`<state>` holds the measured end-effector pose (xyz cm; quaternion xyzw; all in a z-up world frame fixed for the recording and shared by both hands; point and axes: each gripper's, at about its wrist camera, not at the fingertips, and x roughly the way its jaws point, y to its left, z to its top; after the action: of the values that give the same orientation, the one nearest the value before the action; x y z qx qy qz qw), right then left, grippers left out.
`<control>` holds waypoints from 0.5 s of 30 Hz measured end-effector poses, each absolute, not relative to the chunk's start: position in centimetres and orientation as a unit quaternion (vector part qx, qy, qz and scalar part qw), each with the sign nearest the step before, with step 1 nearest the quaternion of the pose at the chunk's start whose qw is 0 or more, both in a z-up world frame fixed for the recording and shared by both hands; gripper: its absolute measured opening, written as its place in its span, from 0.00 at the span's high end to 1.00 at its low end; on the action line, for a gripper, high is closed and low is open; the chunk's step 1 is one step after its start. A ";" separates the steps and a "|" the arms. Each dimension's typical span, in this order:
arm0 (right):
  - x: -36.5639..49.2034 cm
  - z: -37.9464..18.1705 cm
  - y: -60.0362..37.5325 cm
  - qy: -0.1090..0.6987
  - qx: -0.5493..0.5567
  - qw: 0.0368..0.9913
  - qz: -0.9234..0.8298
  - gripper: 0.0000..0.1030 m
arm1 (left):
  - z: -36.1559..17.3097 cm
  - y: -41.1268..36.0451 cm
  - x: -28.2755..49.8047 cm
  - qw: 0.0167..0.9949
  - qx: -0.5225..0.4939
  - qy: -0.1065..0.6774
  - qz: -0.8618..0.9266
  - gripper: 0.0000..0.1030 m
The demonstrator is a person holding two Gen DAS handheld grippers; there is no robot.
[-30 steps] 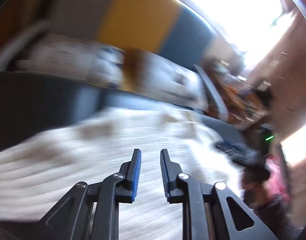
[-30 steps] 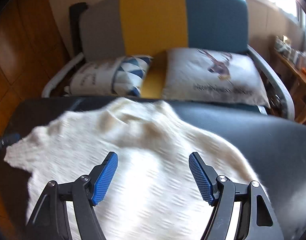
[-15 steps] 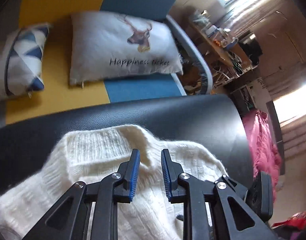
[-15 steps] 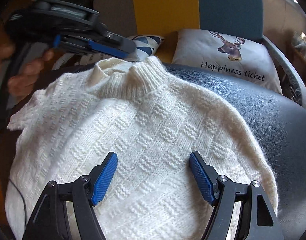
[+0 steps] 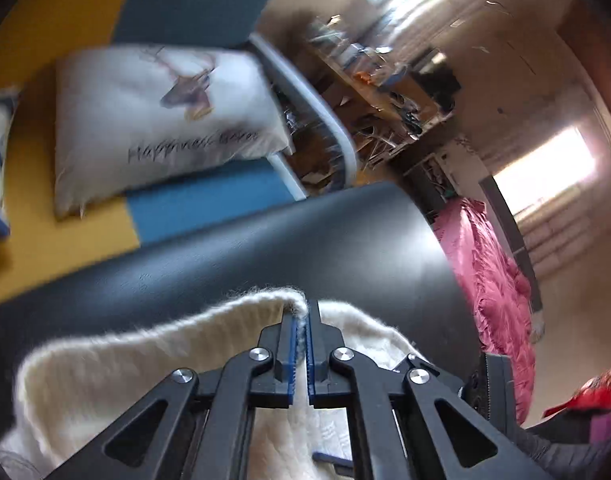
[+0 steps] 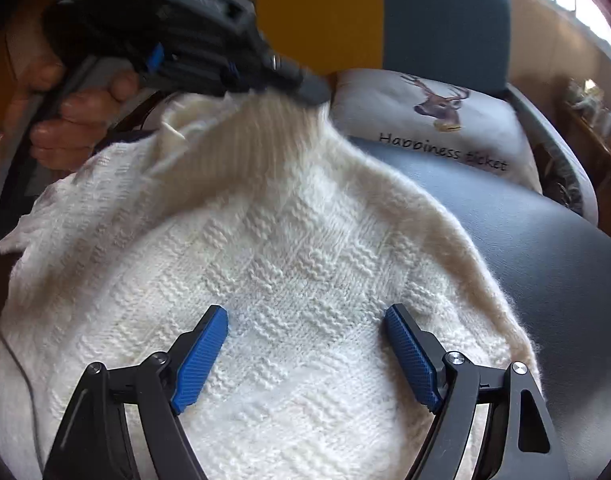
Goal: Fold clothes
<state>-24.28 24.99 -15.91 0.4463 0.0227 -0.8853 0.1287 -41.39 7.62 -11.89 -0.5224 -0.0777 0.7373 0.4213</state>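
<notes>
Since half a second back, our left claw (image 5: 300, 322) has gone from narrow with nothing in it to clamped on the ribbed collar of the white sweater (image 6: 289, 264); the collar edge is pinched between its blue pads (image 5: 292, 344) and pulled up a little off the black surface (image 5: 265, 252). Our view from the left wrist has swung slightly, and the deer pillow (image 5: 157, 120) is blurred. From the right wrist we see a hand (image 6: 77, 120) gripping the left tool at the top left. Our right claw (image 6: 307, 354) sits low over the sweater's body, jaws wide and opening further, knit below the gap but not pinched. We see the sweater spread flat across the black surface, collar toward the yellow and blue sofa (image 6: 385, 16). Pink cloth (image 5: 493, 280) lies on the floor to the right.
</notes>
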 end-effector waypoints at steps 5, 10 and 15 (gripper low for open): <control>-24.2 -15.8 25.0 0.027 0.450 0.115 -0.885 0.20 | -15.8 8.8 -43.3 0.332 -0.563 -0.031 0.756 0.96; -24.3 -15.5 24.7 0.027 0.458 0.116 -0.881 0.20 | -13.3 6.8 -42.5 0.322 -0.558 -0.059 0.763 0.87; -24.9 -12.5 24.7 0.000 0.458 0.172 -0.872 0.21 | -9.4 -1.5 -38.3 0.300 -0.503 -0.131 0.800 0.84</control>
<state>-24.85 24.75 -12.50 0.4583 -0.0005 -0.8720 0.1717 -38.32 -1.48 -9.44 -0.5027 -0.1311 0.8000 0.3002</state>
